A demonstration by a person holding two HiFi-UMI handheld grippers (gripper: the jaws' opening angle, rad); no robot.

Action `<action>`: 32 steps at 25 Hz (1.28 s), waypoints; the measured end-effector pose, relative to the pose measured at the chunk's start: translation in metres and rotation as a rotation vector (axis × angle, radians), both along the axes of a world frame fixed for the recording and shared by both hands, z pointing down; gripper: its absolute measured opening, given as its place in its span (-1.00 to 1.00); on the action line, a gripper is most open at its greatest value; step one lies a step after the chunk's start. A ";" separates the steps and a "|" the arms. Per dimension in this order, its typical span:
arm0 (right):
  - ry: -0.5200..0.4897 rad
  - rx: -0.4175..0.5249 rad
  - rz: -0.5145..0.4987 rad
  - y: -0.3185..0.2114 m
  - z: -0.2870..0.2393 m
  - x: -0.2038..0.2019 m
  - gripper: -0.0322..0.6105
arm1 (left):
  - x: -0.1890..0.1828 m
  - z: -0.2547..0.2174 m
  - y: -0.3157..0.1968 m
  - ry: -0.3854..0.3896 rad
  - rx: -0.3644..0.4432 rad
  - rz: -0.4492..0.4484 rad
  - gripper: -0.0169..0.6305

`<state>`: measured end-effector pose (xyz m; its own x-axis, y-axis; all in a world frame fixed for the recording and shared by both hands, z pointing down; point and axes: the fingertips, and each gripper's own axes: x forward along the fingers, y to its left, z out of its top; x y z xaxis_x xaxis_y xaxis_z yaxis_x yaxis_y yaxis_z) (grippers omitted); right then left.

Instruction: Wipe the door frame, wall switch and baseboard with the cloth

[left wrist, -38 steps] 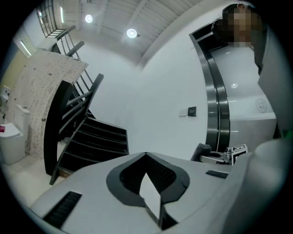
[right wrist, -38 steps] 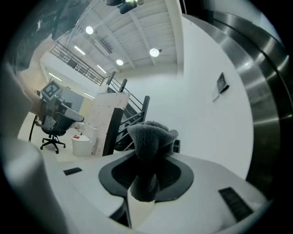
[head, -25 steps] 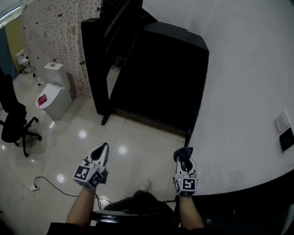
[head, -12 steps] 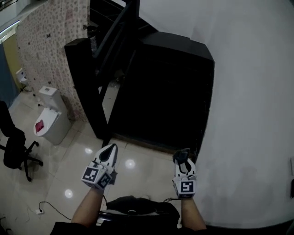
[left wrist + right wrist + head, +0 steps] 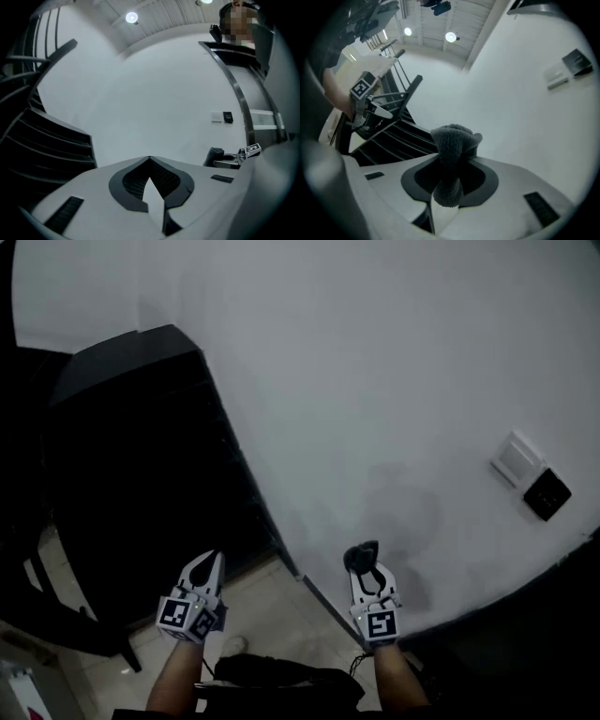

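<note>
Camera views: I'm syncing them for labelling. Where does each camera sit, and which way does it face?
Head view: on the person's head, facing steeply down at the wall; left gripper, right gripper and forearms show.
Left gripper view: on the left gripper, along its shut jaws toward the wall.
Right gripper view: on the right gripper, along jaws clamping the cloth.
Shared: the switch, in all three.

A dark grey fleecy cloth (image 5: 452,145), bunched upright, sits pinched in the right gripper (image 5: 366,570) at lower centre. The white wall switch (image 5: 515,458) hangs tilted at right; the black ribbed door frame (image 5: 230,474) stands at left.
</note>
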<state>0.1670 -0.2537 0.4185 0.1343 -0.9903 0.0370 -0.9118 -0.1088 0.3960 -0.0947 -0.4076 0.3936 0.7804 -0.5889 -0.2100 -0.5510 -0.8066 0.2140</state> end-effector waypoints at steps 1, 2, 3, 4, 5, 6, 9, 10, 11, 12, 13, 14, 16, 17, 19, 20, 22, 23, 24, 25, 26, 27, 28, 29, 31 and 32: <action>0.009 0.001 0.078 0.008 -0.004 0.015 -0.61 | 0.025 -0.005 -0.009 0.003 0.007 0.071 -0.94; 0.015 0.000 0.152 0.017 -0.007 0.028 -0.61 | 0.048 -0.010 -0.016 0.005 0.014 0.139 -0.94; 0.013 0.002 0.221 0.027 -0.010 0.039 -0.61 | 0.069 -0.015 -0.020 0.005 0.025 0.205 -0.94; 0.003 0.010 0.285 0.036 -0.013 0.047 -0.61 | 0.089 -0.018 -0.024 0.001 0.037 0.269 -0.94; -0.012 0.022 0.344 0.044 -0.016 0.052 -0.61 | 0.108 -0.021 -0.027 -0.006 0.048 0.330 -0.94; -0.023 0.030 0.400 0.052 -0.018 0.055 -0.61 | 0.126 -0.022 -0.029 -0.014 0.055 0.389 -0.94; -0.016 0.006 0.548 0.082 -0.022 0.057 -0.61 | 0.179 -0.026 -0.017 -0.038 0.066 0.572 -0.94; -0.011 0.001 0.589 0.091 -0.024 0.056 -0.61 | 0.194 -0.027 -0.008 -0.043 0.068 0.631 -0.94; -0.002 -0.003 0.621 0.099 -0.026 0.055 -0.61 | 0.206 -0.027 0.001 -0.045 0.071 0.683 -0.94; 0.012 -0.007 0.645 0.105 -0.028 0.054 -0.61 | 0.216 -0.027 0.009 -0.043 0.072 0.726 -0.94; 0.029 -0.012 0.663 0.109 -0.029 0.053 -0.61 | 0.224 -0.026 0.016 -0.041 0.072 0.758 -0.94; 0.042 -0.015 0.675 0.113 -0.031 0.052 -0.61 | 0.229 -0.025 0.021 -0.041 0.072 0.780 -0.94; 0.046 -0.013 0.691 0.122 -0.035 0.050 -0.61 | 0.236 -0.021 0.031 -0.056 0.064 0.808 -0.94; 0.041 -0.011 0.700 0.128 -0.039 0.053 -0.61 | 0.238 -0.018 0.035 -0.068 0.056 0.823 -0.94; 0.058 -0.018 0.726 0.141 -0.054 0.066 -0.61 | 0.246 -0.015 0.042 -0.083 0.041 0.850 -0.94; 0.090 -0.028 0.740 0.148 -0.066 0.076 -0.61 | 0.252 -0.015 0.044 -0.089 0.036 0.859 -0.94; 0.214 -0.085 0.776 0.162 -0.097 0.099 -0.61 | 0.260 -0.017 0.050 -0.104 0.038 0.868 -0.94; 0.321 -0.153 0.802 0.168 -0.117 0.111 -0.61 | 0.264 -0.019 0.053 -0.110 0.043 0.869 -0.94; 0.461 -0.248 0.834 0.172 -0.137 0.123 -0.61 | 0.268 -0.022 0.056 -0.111 0.051 0.870 -0.94; 0.611 -0.350 0.869 0.175 -0.158 0.136 -0.61 | 0.272 -0.025 0.058 -0.109 0.060 0.871 -0.94; 0.744 -0.435 0.904 0.178 -0.180 0.149 -0.61 | 0.276 -0.030 0.060 -0.104 0.069 0.874 -0.94; 0.847 -0.490 0.935 0.180 -0.204 0.161 -0.61 | 0.280 -0.035 0.063 -0.098 0.077 0.878 -0.94; 0.917 -0.513 0.965 0.182 -0.229 0.169 -0.61 | 0.283 -0.038 0.066 -0.094 0.086 0.884 -0.94; 0.963 -0.515 0.994 0.184 -0.255 0.176 -0.61 | 0.284 -0.041 0.069 -0.093 0.094 0.890 -0.94; 1.018 -0.496 1.057 0.186 -0.301 0.185 -0.61 | 0.285 -0.043 0.072 -0.106 0.101 0.908 -0.94; 1.035 -0.485 1.088 0.187 -0.320 0.188 -0.61 | 0.284 -0.044 0.072 -0.111 0.101 0.913 -0.94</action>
